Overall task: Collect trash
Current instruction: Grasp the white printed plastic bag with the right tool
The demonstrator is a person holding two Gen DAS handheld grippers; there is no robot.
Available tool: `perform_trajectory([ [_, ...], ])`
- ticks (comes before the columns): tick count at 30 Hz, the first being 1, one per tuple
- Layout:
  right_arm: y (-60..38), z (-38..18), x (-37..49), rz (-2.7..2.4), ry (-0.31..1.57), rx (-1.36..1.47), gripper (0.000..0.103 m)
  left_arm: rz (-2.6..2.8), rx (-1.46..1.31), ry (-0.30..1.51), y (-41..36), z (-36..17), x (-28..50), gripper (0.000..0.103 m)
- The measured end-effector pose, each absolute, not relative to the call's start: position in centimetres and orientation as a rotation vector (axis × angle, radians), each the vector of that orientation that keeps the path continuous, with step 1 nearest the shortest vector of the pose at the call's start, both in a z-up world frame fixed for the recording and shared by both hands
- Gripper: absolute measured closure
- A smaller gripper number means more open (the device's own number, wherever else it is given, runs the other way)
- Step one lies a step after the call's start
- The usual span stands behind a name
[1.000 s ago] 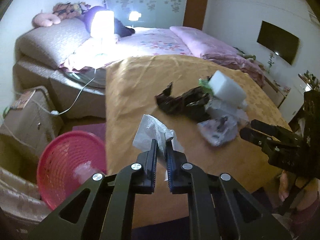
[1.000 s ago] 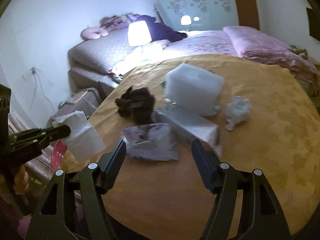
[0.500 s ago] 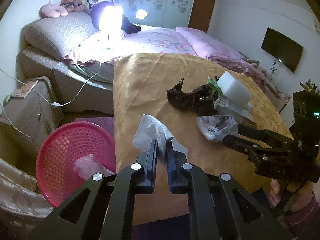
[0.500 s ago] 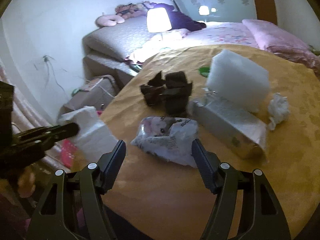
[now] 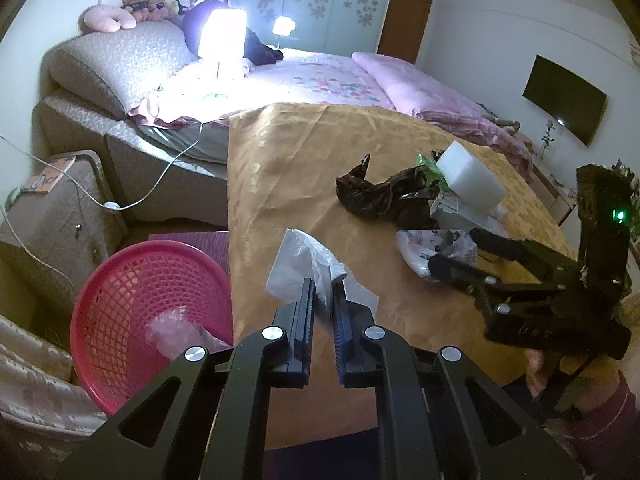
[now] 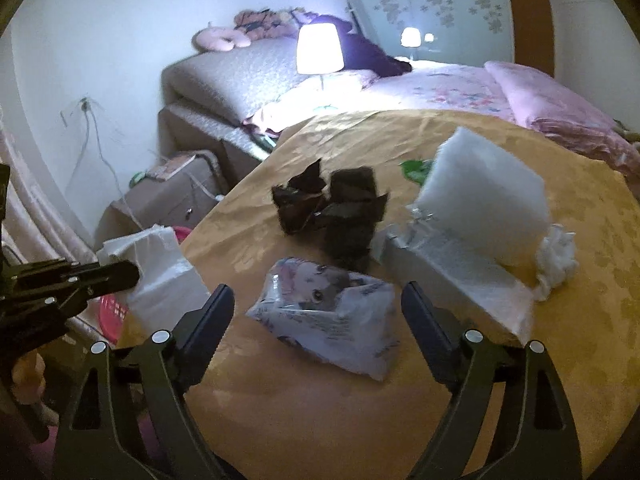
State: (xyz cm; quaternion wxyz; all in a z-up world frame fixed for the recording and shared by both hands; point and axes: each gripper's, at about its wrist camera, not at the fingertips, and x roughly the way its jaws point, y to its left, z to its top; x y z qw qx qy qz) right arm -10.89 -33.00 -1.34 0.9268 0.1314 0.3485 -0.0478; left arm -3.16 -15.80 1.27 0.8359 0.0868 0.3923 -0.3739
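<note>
My left gripper (image 5: 323,285) is shut on a crumpled white tissue (image 5: 304,258), held over the table's near left edge beside a pink mesh basket (image 5: 136,280) on the floor. In the right wrist view the same tissue (image 6: 160,280) hangs at the left. My right gripper (image 6: 318,300) has its jaws opening, and a printed plastic wrapper (image 6: 328,308) lies on the yellow cloth between the fingers, not pressed. Behind it lie dark crumpled paper (image 6: 336,212), a white foam block (image 6: 484,200), a flat white packet (image 6: 452,272) and a tissue wad (image 6: 558,252).
The pink basket holds a clear plastic scrap (image 5: 176,332). A bed (image 5: 320,76) with a lit lamp (image 5: 222,34) stands behind the yellow-clothed table (image 5: 288,168). A brown cabinet (image 5: 52,216) with a cable sits left of the basket. A person's hand (image 5: 568,376) holds the right gripper.
The right gripper moved closer to the printed wrapper and its jaws spread wider around it. The left gripper kept hold of the tissue and hardly moved.
</note>
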Motion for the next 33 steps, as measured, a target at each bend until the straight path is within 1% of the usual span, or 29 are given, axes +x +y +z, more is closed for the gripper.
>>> perform_trajectory([
  [8,-31.1,-0.9,-12.6,0.037,0.745,0.303,0.02,-0.784,0.18,0.833,-15.6,1.1,-3.1,0.094],
  [13,-31.1,-0.8,-12.4,0.012,0.737,0.258,0.021,-0.784,0.182,0.833,-15.6,1.1,-3.1,0.095],
  [16,-31.4,-1.1,-11.5,-0.014,0.736,0.226,0.022,-0.781,0.181,0.833,-15.5,1.0,-3.0,0.095],
  [20,-30.6,-1.9,-10.4,-0.004,0.755,0.159,0.032,-0.775,0.178,0.836,-15.4,0.9,-2.7,0.095],
  [22,-30.4,-2.2,-10.2,-0.008,0.761,0.14,0.04,-0.771,0.178,0.84,-15.3,0.8,-2.6,0.095],
  [23,-30.3,-2.2,-10.1,-0.014,0.762,0.13,0.046,-0.77,0.177,0.842,-15.3,0.8,-2.6,0.095],
  [24,-30.2,-2.3,-10.0,-0.014,0.76,0.128,0.049,-0.769,0.177,0.843,-15.3,0.8,-2.6,0.095],
  [33,-30.2,-2.0,-10.2,-0.02,0.764,0.136,0.061,-0.77,0.169,0.842,-15.3,0.9,-2.5,0.095],
])
